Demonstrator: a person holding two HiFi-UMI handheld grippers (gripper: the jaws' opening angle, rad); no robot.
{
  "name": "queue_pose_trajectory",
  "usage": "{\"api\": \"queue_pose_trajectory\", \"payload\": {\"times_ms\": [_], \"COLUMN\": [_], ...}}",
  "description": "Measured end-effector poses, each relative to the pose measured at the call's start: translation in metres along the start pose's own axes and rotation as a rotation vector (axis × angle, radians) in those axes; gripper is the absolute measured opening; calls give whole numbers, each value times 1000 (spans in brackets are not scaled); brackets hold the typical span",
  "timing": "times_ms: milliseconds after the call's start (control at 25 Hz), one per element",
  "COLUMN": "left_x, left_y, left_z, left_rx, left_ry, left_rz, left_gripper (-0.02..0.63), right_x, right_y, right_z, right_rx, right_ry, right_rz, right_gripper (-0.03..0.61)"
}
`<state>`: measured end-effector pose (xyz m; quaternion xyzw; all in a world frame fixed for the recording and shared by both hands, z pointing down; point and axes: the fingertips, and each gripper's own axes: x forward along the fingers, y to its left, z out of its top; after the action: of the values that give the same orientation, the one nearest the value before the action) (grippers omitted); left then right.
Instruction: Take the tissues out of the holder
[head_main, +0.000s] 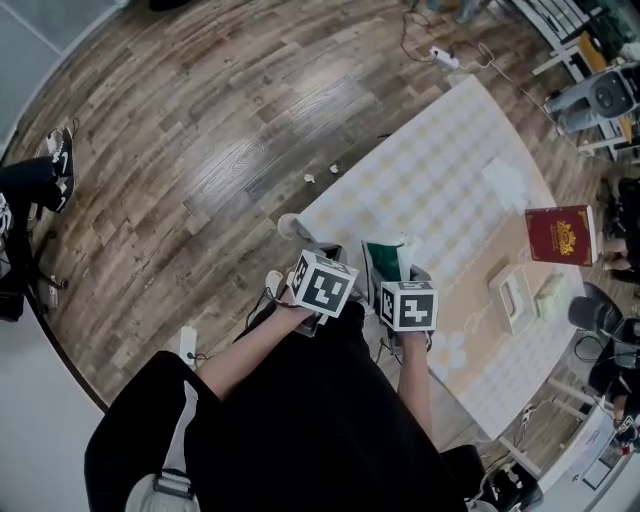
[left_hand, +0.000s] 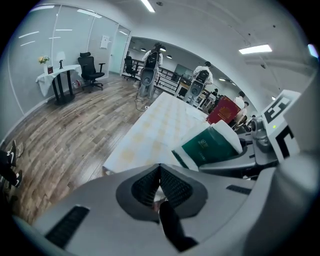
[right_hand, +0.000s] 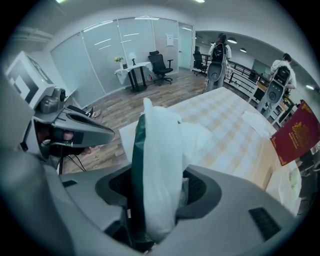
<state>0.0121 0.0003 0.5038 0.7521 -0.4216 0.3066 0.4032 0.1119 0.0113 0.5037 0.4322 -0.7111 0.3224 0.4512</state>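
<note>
Biggest thing here is the table (head_main: 440, 190) with the pale checked cloth, running from the middle of the head view out to the right edge, wood floor (head_main: 200, 150) all around it. On the right side of the cloth there's a dark red book (head_main: 560, 234), and just below it a small beige tray that I'm guessing is the holder (head_main: 514, 297). It's too small to be sure.

The tissue pack (right_hand: 157, 180), green and white plastic, isn't anywhere near that. It's at the near edge of the table, centre of the head view, well apart from the holder and up in the air. The right gripper (right_hand: 157, 192) has it clamped, one pad pressing on each flat side, with the pack sticking up past the jaws.

The left gripper (left_hand: 160, 172) sits just beside it with its jaws together. There's a pale scrap at their base that I can't make out.

So I'd say the taking-out part is basically done and this is the carry. Next up is probably picking a bare patch of cloth, lowering the pack flat, then letting go.
</note>
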Motion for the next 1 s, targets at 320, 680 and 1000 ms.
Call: {"api": "queue_pose_trajectory", "payload": {"times_ms": [320,680,1000], "left_x": [-26,-37,-18], "left_y": [51,79,75], "left_z": [-12,10,28], "left_rx": [-24,-82,-44], "left_ry": [-14,-47,-32], "left_rz": [-11,-8,-20], "left_gripper": [9,9,9], "right_x": [21,29,39], "right_y": [46,55,33], "right_z": [23,54,64], "right_rx": [6,-1,43], "right_ry": [7,17,-2], "right_rz": [-5,-5,-16], "right_gripper": [250,250,250]}}
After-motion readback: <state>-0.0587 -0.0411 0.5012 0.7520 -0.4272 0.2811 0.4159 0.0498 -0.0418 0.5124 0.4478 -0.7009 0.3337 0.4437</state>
